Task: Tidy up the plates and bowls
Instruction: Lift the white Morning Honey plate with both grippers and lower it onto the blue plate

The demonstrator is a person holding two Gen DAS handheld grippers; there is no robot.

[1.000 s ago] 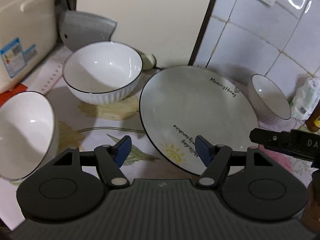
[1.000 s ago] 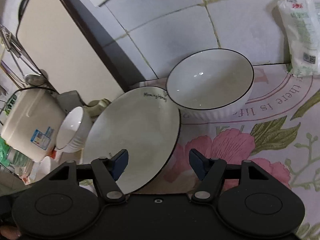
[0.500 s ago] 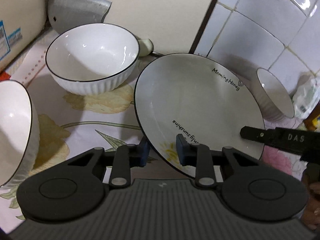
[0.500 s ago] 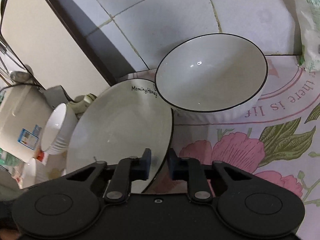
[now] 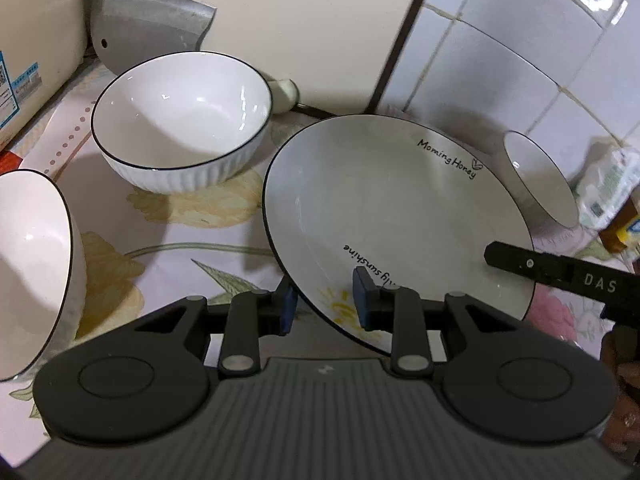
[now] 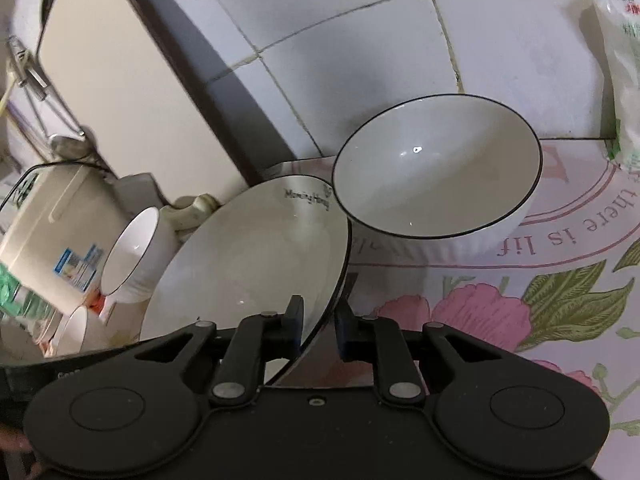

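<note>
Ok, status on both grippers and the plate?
Left hand-held gripper, right hand-held gripper: both shut on black-rimmed white lettered plate. Ribbed white bowl close beside its rim.

— What's along the back?
— A cream rice cooker (image 5: 28,40) at the left, a grey blade-shaped piece (image 5: 148,32) leaning just beside it, then a cream panel (image 5: 304,20) and white wall tiles (image 5: 520,64).
— And underneath?
— A flowered tablecloth (image 6: 540,312). A plastic packet (image 6: 624,72) stands against the tiles.
</note>
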